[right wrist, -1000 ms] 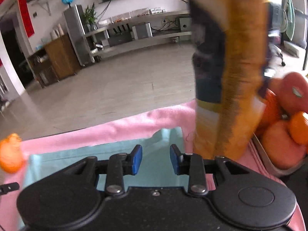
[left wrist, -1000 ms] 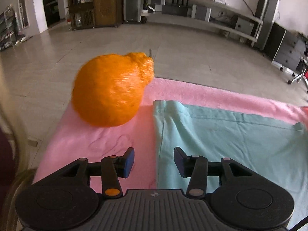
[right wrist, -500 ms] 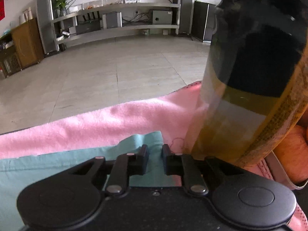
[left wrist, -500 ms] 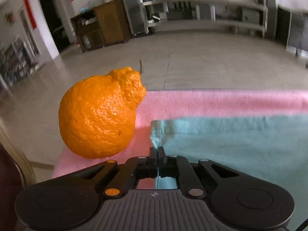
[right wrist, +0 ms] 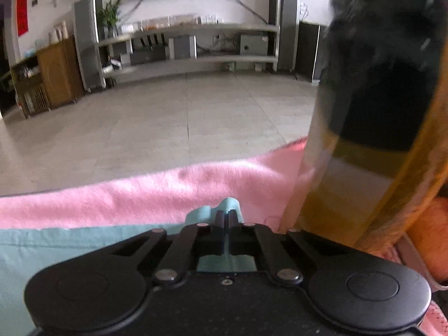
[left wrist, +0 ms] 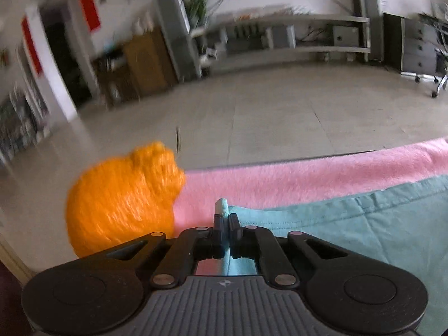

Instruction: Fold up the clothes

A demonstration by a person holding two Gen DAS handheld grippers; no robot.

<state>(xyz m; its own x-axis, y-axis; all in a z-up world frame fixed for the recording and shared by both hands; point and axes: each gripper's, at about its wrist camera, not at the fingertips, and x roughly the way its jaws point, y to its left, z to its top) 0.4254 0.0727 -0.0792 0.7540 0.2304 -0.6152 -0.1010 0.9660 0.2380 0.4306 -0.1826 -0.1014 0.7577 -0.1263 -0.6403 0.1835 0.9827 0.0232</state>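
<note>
A teal garment (left wrist: 350,229) lies flat on a pink blanket (left wrist: 294,179). My left gripper (left wrist: 224,221) is shut on the garment's far left corner, and a small fold of teal cloth pokes up between its fingers. In the right wrist view the same teal garment (right wrist: 56,246) spreads to the left over the pink blanket (right wrist: 140,198). My right gripper (right wrist: 226,218) is shut on the garment's far right corner, which bunches up just past the fingertips.
A large bumpy orange fruit (left wrist: 120,196) sits on the blanket just left of my left gripper. A tall yellow and black snack bag (right wrist: 372,128) stands close on the right of my right gripper, with orange fruit (right wrist: 428,238) in a tray behind it. Beyond the blanket edge is bare tiled floor.
Both grippers went from open to shut on the garment's far corners. Both views have since tilted up, with the pinched corners lifting slightly off the blanket.
</note>
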